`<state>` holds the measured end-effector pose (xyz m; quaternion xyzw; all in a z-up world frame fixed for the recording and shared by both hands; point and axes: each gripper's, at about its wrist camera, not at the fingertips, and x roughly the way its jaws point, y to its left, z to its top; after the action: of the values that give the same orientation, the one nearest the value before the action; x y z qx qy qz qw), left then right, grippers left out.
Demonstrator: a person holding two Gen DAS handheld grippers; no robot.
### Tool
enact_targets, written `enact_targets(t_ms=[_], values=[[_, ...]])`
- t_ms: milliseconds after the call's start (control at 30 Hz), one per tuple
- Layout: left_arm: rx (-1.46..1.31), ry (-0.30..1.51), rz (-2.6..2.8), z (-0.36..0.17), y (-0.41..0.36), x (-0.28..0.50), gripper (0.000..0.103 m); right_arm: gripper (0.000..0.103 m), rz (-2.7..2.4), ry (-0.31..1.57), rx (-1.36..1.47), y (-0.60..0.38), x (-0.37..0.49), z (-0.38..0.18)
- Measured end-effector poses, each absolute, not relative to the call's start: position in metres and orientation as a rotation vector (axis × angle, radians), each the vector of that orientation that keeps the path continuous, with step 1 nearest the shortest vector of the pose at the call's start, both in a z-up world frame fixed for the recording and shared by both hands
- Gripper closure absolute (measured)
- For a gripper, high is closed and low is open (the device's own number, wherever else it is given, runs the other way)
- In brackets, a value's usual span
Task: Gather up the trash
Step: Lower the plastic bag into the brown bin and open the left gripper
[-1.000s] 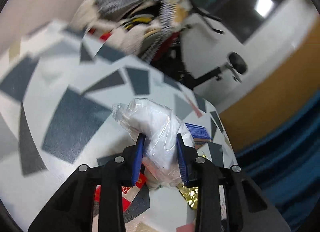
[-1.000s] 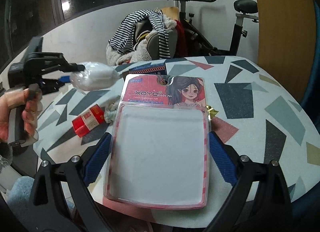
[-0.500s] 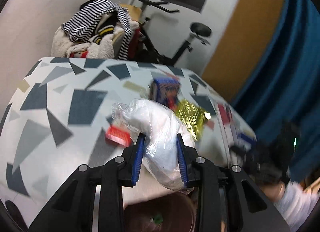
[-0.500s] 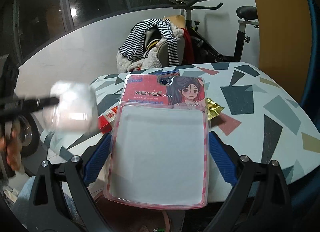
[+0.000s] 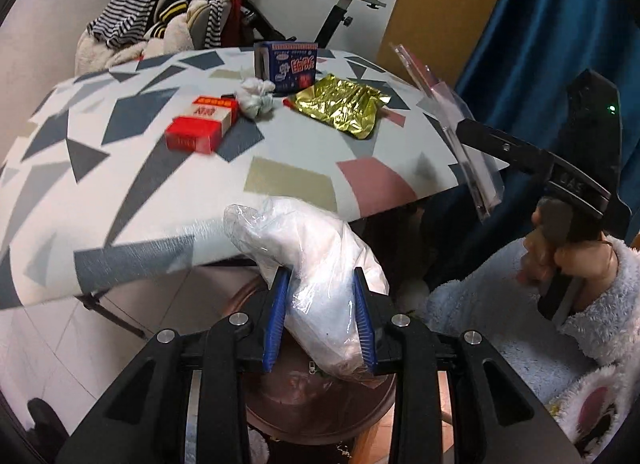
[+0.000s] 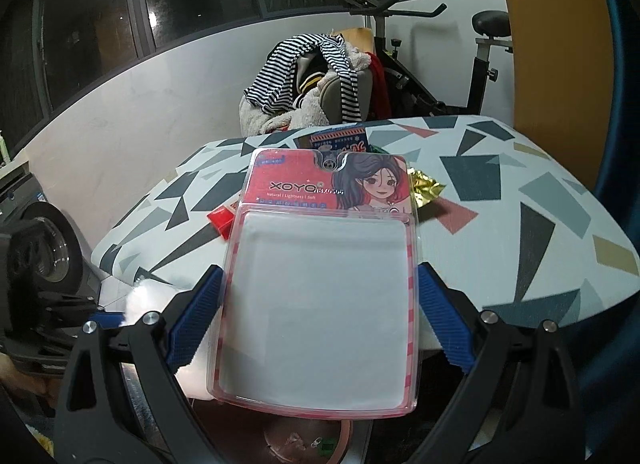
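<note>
Left gripper point(image 5: 320, 320): blue pads clamped on a crumpled white wad wrapped in clear plastic film point(image 5: 312, 264). A second ago this wad hung over the patterned tabletop; now it sits off the near table edge, above a round reddish-brown bin point(image 5: 320, 408) on the floor.

Right gripper point(image 6: 320, 312): blue pads pressed against both long edges of a flat clear blister pack with a red cartoon-printed header card point(image 6: 320, 264). Grip unchanged from the earlier frame; the pack now overhangs the near edge, with the bin's rim point(image 6: 312, 440) below at 6 o'clock.

Table point(image 5: 132, 199): round, white top with grey, blue, pink and tan shards. In the left wrist view, a red-and-white small carton point(image 5: 202, 125) lies at 10 o'clock of the wad, a white crumpled tissue point(image 5: 256, 101) at 11, a blue printed box point(image 5: 288, 63) at 12, and a gold foil wrapper point(image 5: 340, 105) at 1.

Room: a chair heaped with striped clothing point(image 5: 160, 19) and an exercise bike point(image 5: 344, 3) stand beyond the far edge; a blue curtain point(image 5: 560, 43) hangs at 2 o'clock. Tiled floor shows at 8 o'clock under the table edge.
</note>
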<state>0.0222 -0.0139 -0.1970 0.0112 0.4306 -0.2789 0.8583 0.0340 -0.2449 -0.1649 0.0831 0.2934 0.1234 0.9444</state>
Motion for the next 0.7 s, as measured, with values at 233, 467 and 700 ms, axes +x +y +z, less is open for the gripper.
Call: enact_targets(t_ms=[233, 467, 700], values=[[-0.006, 0.930, -0.594, -0.206, -0.013, 0.024, 0.070, 0.010, 0.266, 0.622, 0.158, -0.235, 0.032, -0.174], [0.006, 0.987, -0.662, -0.215, -0.019, 0.014, 0.071, 0.010, 0.273, 0.634, 0.165, -0.231, 0.034, -0.178], [-0.029, 1.021, -0.641, -0.229, -0.020, 0.024, 0.065, 0.010, 0.269, 0.645, 0.170, -0.231, 0.033, -0.183]])
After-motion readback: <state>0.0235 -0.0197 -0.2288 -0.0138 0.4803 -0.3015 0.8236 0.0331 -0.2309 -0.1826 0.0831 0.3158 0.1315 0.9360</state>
